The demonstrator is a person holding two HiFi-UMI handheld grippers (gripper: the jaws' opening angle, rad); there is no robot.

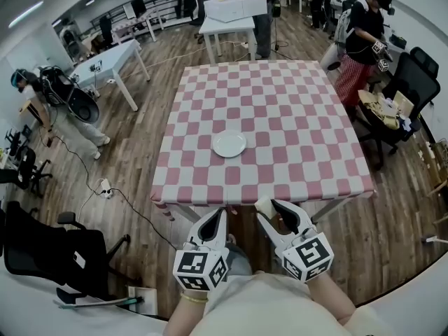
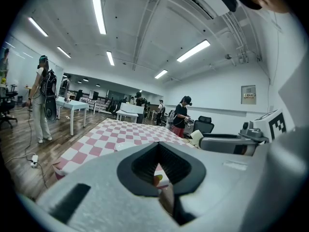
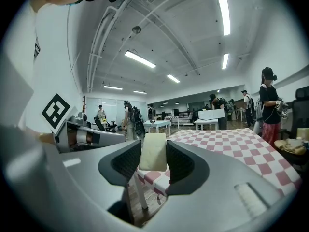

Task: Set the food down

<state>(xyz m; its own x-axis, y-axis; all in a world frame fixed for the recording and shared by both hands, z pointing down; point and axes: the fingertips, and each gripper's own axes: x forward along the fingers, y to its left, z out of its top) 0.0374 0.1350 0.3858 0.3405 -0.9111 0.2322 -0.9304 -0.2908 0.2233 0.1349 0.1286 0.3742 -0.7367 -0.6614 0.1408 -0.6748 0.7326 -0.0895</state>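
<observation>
At the bottom middle of the head view, just short of the table's near edge, hold the right gripper (image 1: 273,210) clamped on the pale slab (image 3: 153,152) of food, upright between its pads. Hold the left gripper (image 1: 218,217) drawn close on a small yellow-and-red scrap (image 2: 158,179), apparently food too.

Lift both above the near edge before going forward, clearing the hanging checked cloth rather than brushing it. Aim for the white plate (image 1: 229,144), a little left of centre on the table (image 1: 308,117) and well apart from both grippers. Bring the slab low over the plate before parting the jaws, to avoid a drop or a bounce off the rim. Take one gripper at a time; over so small a plate, two side by side likely to knock together.

Count on bare cloth all round the plate, with nothing else to dodge. Farther out, disregard the person (image 1: 360,40) and black chair (image 1: 413,82) at the upper right and the other chair (image 1: 42,250) at the lower left, all well clear of the reach.
</observation>
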